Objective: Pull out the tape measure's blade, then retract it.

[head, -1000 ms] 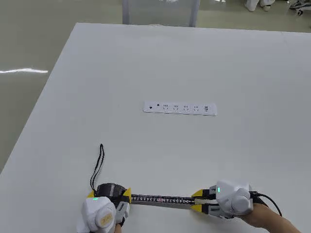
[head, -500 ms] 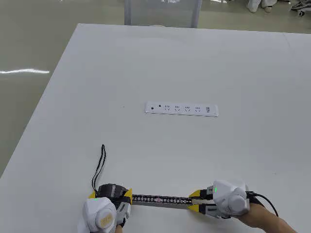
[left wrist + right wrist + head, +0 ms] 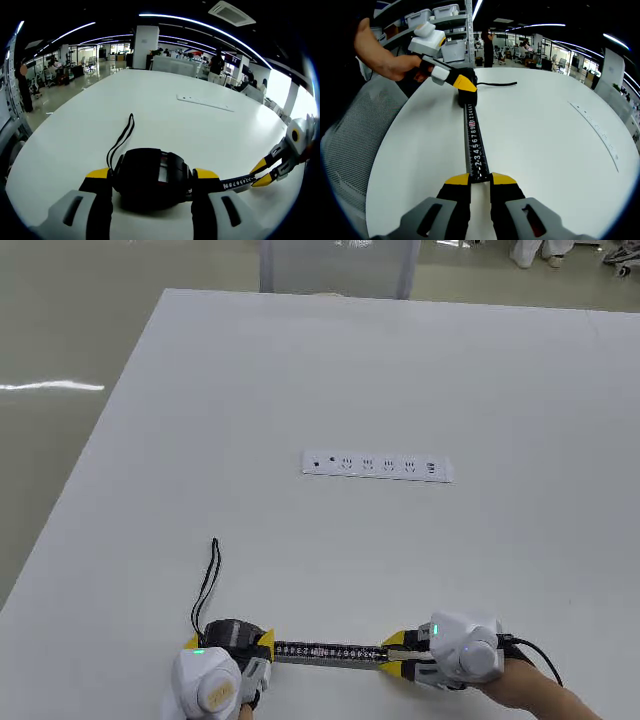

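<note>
A black tape measure case [image 3: 230,633] [image 3: 150,172] sits on the white table near its front edge, with my left gripper [image 3: 228,644] [image 3: 150,174] shut around it. Its black wrist strap [image 3: 208,580] [image 3: 122,137] trails away across the table. The dark numbered blade [image 3: 328,651] [image 3: 474,142] [image 3: 239,183] runs out of the case to the right. My right gripper [image 3: 392,653] [image 3: 479,179] is shut on the blade's end, its yellow tips pinching it.
A white power strip [image 3: 377,466] [image 3: 205,101] [image 3: 594,125] lies in the middle of the white table [image 3: 350,380]. A grey chair back [image 3: 335,265] stands beyond the far edge. A mesh chair [image 3: 355,145] is beside the table.
My right gripper has moved left toward the case with the blade end, so the exposed blade is shorter. The left gripper and case have stayed put.
</note>
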A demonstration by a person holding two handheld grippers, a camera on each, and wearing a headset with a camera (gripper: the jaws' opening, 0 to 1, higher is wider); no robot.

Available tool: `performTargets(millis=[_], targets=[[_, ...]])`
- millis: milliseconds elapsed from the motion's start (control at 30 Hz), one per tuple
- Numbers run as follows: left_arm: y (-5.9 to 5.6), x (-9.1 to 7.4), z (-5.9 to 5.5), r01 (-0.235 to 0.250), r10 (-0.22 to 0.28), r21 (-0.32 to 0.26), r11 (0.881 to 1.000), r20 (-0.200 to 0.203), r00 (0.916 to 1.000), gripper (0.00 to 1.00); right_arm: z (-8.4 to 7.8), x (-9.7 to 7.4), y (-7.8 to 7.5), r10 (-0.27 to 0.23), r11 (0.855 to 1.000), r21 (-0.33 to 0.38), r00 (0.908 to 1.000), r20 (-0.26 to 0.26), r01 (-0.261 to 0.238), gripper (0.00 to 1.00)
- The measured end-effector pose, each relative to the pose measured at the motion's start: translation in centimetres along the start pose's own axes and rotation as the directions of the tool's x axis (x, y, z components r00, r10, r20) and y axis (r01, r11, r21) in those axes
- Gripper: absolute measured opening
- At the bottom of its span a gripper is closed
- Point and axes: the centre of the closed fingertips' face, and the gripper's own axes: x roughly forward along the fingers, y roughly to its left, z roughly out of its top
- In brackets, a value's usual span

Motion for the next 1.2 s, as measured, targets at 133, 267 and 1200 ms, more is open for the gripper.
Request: performTargets(millis=[133,267,1200], targets=[[0.0,-0.1,0.1,0.002,-0.002,-0.002,1.000,0.000,1.0000,0.61,0.5,0.5,0.0,0.003,1.000,-0.001,1.0000,0.004,-0.003,0.13],[0.0,0.0,0.0,0.003,-0.003,-0.001,1.000,-0.001,1.0000,0.61,0.8,0.9,0.1,0.006,1.000,0.000,1.0000,0.006,-0.006,0.13],[0.0,-0.1,0.0,0.013,-0.013,-0.003,1.000,-0.007,0.9999,0.61,3.2,3.8,0.6,0.032,0.999,-0.013,0.9990,0.031,-0.032,0.13]])
